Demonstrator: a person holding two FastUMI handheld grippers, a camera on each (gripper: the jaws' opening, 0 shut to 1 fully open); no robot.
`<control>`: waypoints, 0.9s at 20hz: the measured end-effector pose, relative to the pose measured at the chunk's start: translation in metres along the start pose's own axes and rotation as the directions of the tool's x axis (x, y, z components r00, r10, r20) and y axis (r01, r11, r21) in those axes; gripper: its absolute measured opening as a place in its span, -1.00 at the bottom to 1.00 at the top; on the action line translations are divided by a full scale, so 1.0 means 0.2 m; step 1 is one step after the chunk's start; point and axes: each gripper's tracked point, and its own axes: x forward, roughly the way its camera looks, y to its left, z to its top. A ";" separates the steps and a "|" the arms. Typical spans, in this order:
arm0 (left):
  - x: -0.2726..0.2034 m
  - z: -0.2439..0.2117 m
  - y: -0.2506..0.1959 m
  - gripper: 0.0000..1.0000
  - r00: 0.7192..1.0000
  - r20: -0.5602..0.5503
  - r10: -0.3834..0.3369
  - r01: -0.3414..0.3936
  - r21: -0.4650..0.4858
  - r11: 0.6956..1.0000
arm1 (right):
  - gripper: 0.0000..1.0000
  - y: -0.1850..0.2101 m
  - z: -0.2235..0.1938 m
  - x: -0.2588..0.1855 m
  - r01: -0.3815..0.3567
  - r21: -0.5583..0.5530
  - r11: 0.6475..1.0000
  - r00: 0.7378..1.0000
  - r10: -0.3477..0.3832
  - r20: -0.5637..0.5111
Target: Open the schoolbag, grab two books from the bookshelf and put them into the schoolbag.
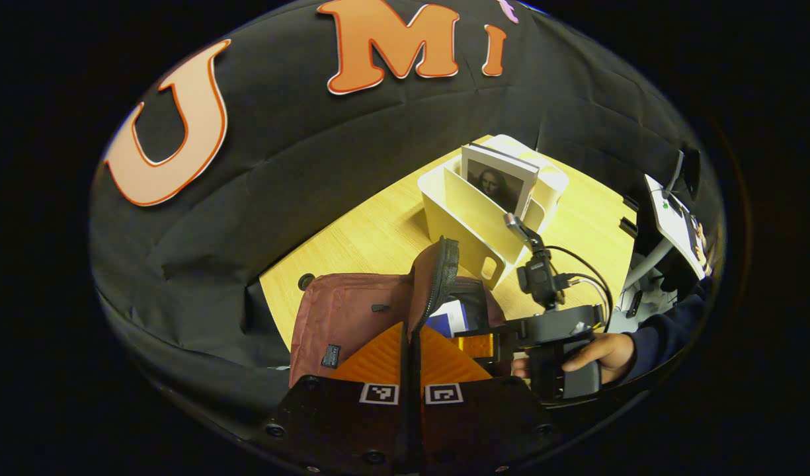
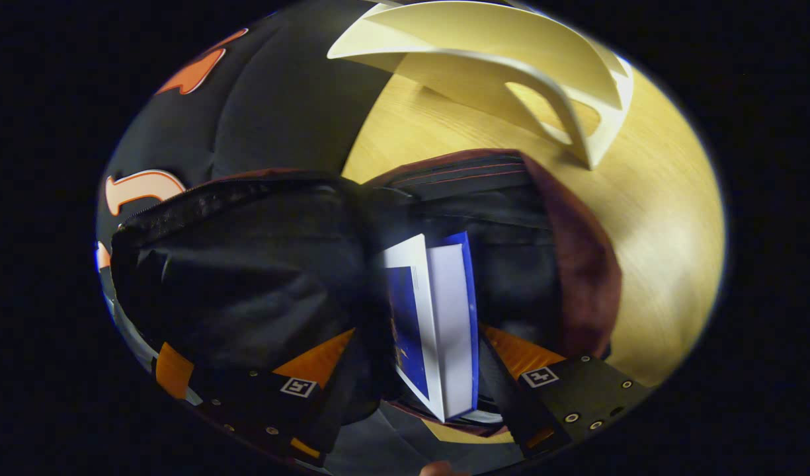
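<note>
**First book going into the open schoolbag**

On the left, the left gripper (image 1: 411, 370) has its two fingers pressed together on the edge of the schoolbag's flap (image 1: 436, 277) and holds it lifted, so the mouth stays open. The schoolbag (image 1: 352, 317) is dark red cloth, lying on the wooden table (image 1: 371, 231) on the near side. I think it is soft and would fall shut if released, so the zipper rim is a good place to pinch.

In the middle, a blue and white book (image 2: 444, 324) stands between the fingers of the right gripper (image 2: 438, 396), partly inside the bag's dark opening. The jaws are apart by about the book's thickness, but whether both pads really press on it I cannot tell. The book looks thin, stiff and smooth, maybe slippery; a hold near the spine seems safest.

To the far right, the cream bookshelf (image 1: 471, 218) stands on the table, just behind the bag, with one more book (image 1: 500, 178) upright in it, its top edge free for taking.
</note>
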 end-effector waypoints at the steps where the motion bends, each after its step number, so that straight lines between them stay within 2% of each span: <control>1: 0.01 0.00 0.01 -0.99 1.000 0.000 0.003 -0.003 -0.003 1.000 | 0.94 -0.03 0.00 -0.04 0.019 -0.016 1.000 1.000 -0.019 -0.010; 5: 0.01 -0.02 0.01 -0.99 1.000 0.002 0.008 -0.008 0.007 1.000 | 0.95 -0.08 0.08 -0.20 0.060 -0.115 0.992 0.998 -0.061 -0.007; 11: 0.04 -0.04 -0.06 -0.99 1.000 -0.004 0.007 -0.007 0.051 0.999 | 0.95 -0.17 0.31 -0.58 0.173 -0.277 0.945 0.984 -0.155 0.084; 14: 0.05 -0.05 -0.08 -0.99 1.000 -0.004 0.010 -0.009 0.054 0.999 | 0.95 -0.23 0.46 -0.83 0.258 -0.357 0.898 0.964 -0.219 0.149; 18: 0.06 -0.07 -0.11 -0.99 1.000 -0.003 0.008 -0.007 0.048 0.999 | 0.95 -0.25 0.65 -1.15 0.365 -0.481 0.797 0.930 -0.293 0.221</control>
